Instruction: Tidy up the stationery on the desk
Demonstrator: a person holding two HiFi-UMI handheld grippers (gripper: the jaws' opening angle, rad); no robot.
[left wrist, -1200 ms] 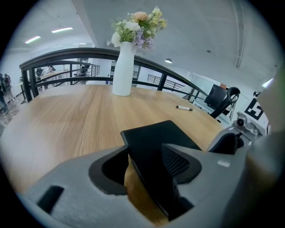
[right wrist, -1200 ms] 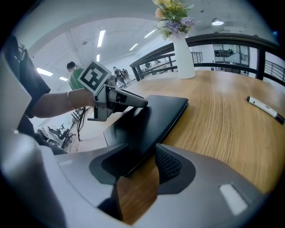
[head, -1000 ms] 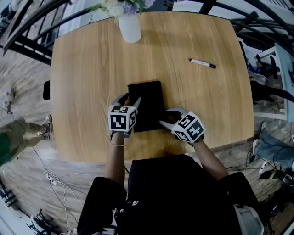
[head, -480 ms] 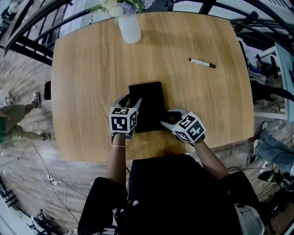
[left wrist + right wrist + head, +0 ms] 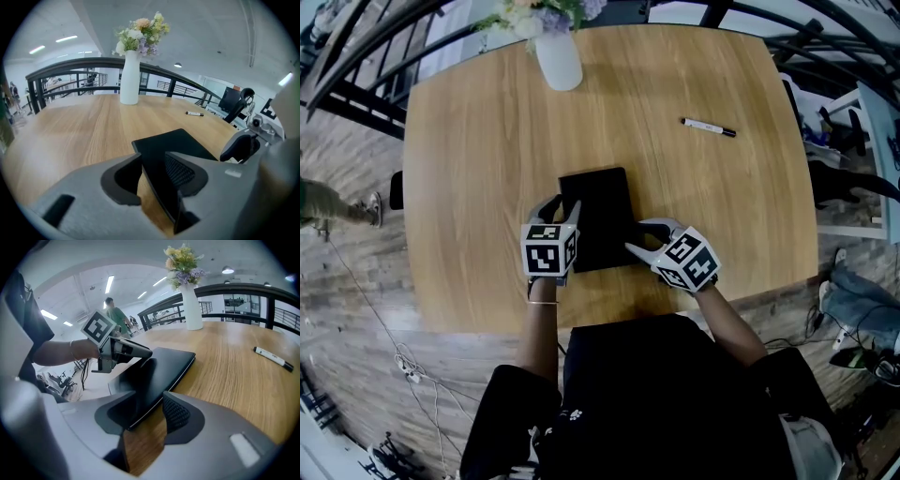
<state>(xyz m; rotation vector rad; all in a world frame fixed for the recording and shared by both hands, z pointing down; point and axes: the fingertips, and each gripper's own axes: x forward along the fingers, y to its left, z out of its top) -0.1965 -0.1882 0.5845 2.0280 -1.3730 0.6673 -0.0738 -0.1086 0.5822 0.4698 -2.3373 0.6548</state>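
The black notebook [image 5: 598, 211] is found flat on the desk [image 5: 469, 141], a little in from the middle of its near edge. Its long axis runs from that edge toward the far one, leaning slightly to the left. It is bracketed at its near end by both tools. The left gripper [image 5: 562, 204] is placed at the left near corner and the right gripper [image 5: 636, 236] at the right near corner, so neither hand is nearer than the other.

In the left gripper view the book's left edge is seen passing between the jaws, one over the cover and one beside it on the wood. These jaws have just been closing, yet a strip of desk is seen beside the edge, so no firm clamp is judged to be made. The right jaws are held apart astride the right edge, wood showing between the pad and the book.

Both grippers are angled down and forward. A marker pen [image 5: 709, 127] is left well apart, toward the far right corner.
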